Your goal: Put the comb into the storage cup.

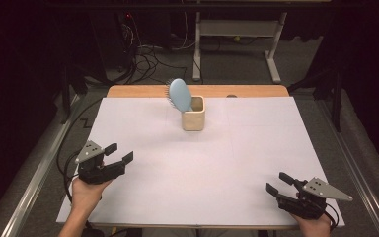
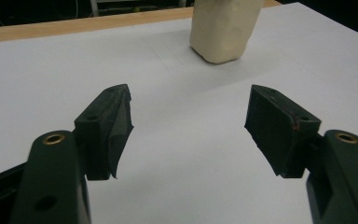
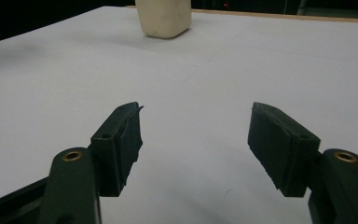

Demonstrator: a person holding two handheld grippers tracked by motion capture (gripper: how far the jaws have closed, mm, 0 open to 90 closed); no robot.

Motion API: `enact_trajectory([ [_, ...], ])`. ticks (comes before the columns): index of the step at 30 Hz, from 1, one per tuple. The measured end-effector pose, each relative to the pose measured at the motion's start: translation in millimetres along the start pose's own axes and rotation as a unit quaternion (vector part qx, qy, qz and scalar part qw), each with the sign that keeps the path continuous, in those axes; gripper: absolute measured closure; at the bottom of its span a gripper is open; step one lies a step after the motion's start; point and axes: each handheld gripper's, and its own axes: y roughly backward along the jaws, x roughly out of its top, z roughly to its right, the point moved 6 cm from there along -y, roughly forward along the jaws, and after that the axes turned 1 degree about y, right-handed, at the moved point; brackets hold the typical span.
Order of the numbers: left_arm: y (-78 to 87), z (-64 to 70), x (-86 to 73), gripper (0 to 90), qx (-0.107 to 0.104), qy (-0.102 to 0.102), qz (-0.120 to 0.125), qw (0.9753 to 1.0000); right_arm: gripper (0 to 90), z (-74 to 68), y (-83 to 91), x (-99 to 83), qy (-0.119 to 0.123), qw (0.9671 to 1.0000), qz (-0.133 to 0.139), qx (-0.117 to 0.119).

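In the high view, a cream cup (image 1: 193, 120) stands upright toward the far edge of the table (image 1: 256, 148), about midway between its left and right edges. A blue hairbrush (image 1: 179, 95) sticks out of it, handle down, its head leaning toward the far-left corner. The left gripper (image 1: 119, 152) sits near the left edge and the right gripper (image 1: 275, 183) by the near-right corner. Both are well apart from the cup, both with jaws released and holding nothing. The brush head stands tall above a small cup, so the whole thing looks top-heavy. A sideways pull on the head, rather than a lift along the handle, would likely tip the cup over or drag it toward the far edge.

In the left gripper view, the left gripper (image 2: 189, 123) has its jaws spread wide over bare white table, with the cup (image 2: 223, 28) ahead and slightly right, cut off at the top. The brush head lies above what this camera sees, so a reach guided from here could strike the cup wall.

In the right gripper view, the right gripper (image 3: 196, 133) is likewise open and empty, and the cup (image 3: 164, 17) stands far ahead to the left. A long diagonal reach from here risks crossing the other gripper's path if both close in together.
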Motion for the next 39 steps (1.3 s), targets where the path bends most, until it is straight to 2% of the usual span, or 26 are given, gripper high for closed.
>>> enact_trajectory([
  [12, 1.6, -3.4, -10.9, 31.5, 0.004, 0.005, -0.005, 1.0, 35.3, -0.1, -0.1, 0.1, 0.001, 1.0, 0.0, 0.0],
  [19, 4.4, -5.2, -12.7, 31.5, 0.01, 0.005, 0.002, 0.9999, 35.3, -0.1, 0.1, 0.0, 0.001, 1.0, 0.0, 0.0],
  [39, 0.4, -11.5, -27.7, 32.1, 0.018, 0.009, -0.012, 0.9997, 35.2, 0.2, -0.4, -0.2, 0.0, 1.0, -0.002, 0.0],
])
